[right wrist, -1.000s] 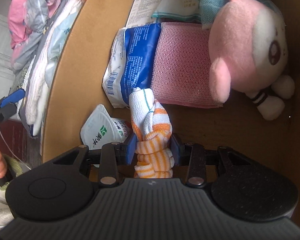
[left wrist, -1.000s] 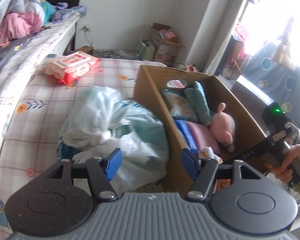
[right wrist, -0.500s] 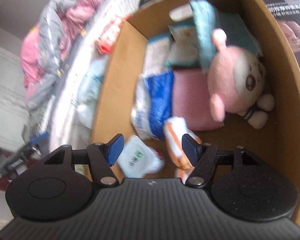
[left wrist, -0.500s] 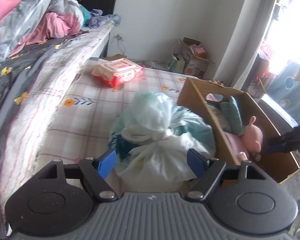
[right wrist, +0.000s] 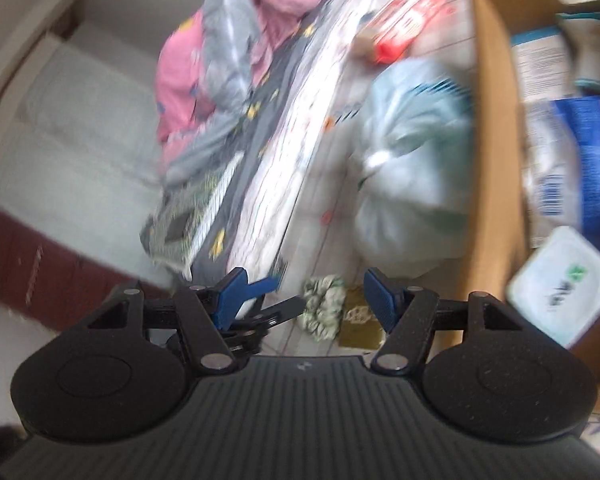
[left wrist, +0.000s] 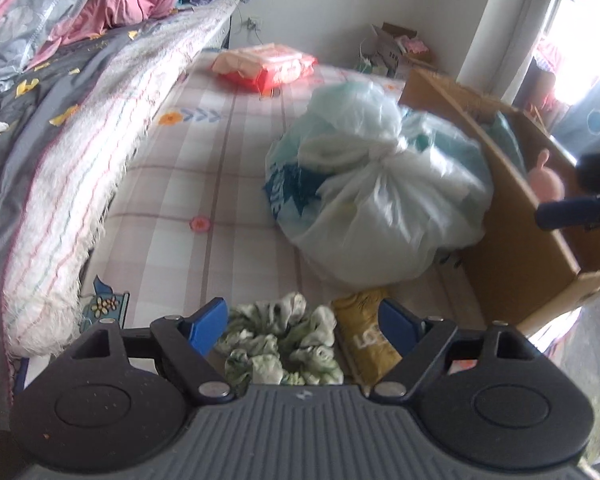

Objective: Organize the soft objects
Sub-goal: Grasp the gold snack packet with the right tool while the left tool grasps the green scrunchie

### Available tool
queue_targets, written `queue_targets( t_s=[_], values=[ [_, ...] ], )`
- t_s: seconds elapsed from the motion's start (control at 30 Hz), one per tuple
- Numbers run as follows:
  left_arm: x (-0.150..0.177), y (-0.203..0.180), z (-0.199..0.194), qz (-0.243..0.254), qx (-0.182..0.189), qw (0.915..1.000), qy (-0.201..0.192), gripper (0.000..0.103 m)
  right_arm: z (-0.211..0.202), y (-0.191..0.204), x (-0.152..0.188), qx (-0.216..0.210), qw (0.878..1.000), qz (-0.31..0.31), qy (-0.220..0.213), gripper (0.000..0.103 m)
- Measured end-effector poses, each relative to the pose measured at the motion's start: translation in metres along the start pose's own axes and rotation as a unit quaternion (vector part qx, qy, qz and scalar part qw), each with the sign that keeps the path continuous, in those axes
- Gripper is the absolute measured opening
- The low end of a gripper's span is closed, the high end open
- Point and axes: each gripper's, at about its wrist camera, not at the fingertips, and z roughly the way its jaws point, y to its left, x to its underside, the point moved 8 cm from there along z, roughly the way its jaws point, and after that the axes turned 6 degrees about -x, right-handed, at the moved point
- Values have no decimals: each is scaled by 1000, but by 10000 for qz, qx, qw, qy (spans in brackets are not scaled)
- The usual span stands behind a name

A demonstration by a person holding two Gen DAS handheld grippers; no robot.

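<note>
My left gripper (left wrist: 302,321) hangs open low over the checked bedsheet (left wrist: 188,184). A green-and-white scrunchie (left wrist: 280,346) and a yellow packet (left wrist: 366,338) lie between its fingers, and the pads touch neither. A knotted white plastic bag (left wrist: 376,200) leans on the cardboard box (left wrist: 512,220), where a pink plush (left wrist: 544,178) shows. My right gripper (right wrist: 306,294) is open and empty above the box's edge, aimed at the scrunchie (right wrist: 324,306). The right wrist view is blurred.
A red wipes pack (left wrist: 266,66) lies farther up the sheet. Rumpled quilts (left wrist: 60,80) rise on the left. In the box (right wrist: 496,152) sit a white wipes pack (right wrist: 562,288) and a blue package (right wrist: 580,168). A small carton (left wrist: 396,46) stands by the far wall.
The right gripper let go of the orange-striped cloth in the box, rose and swung toward the bed. The left gripper opened wider and sank to the near sheet, bringing the scrunchie between its fingers.
</note>
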Motion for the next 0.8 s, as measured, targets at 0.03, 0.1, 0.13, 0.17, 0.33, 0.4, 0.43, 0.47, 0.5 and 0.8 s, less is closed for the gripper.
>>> queue_targets(
  t_s=[0.03,0.1,0.13,0.17,0.33,0.4,0.43,0.47,0.5,0.8],
  values=[
    [5,1,5,31,-58,9999,105,82,12,8,3,108,9998,-124,128,64],
    [14,4,16,96,-140,9996,246,73,30,16,8,306,9986,-291,304,64],
    [18,7,20,78,-156,9994,303,72,40,18,12,420,9976,-368,398,64],
    [22,9,23,30,-171,9992,355,71,47,20,14,521,9966,-428,466,64],
    [33,23,25,-204,-48,9993,321,59,84,11,39,1201,9854,-842,865,64],
    [34,26,22,-235,-44,9993,277,51,100,6,48,1492,9772,-1069,1068,66],
    [34,29,20,-266,-43,9993,253,48,108,4,52,1620,9726,-1191,1169,67],
    [35,32,19,-308,-43,9992,235,45,116,0,56,1743,9675,-1322,1272,70],
    [35,34,18,-362,-46,9991,220,42,123,-4,59,1875,9622,-1436,1354,73],
    [34,46,12,-631,33,9980,92,23,162,-38,72,2521,9338,-1912,1671,76]
  ],
)
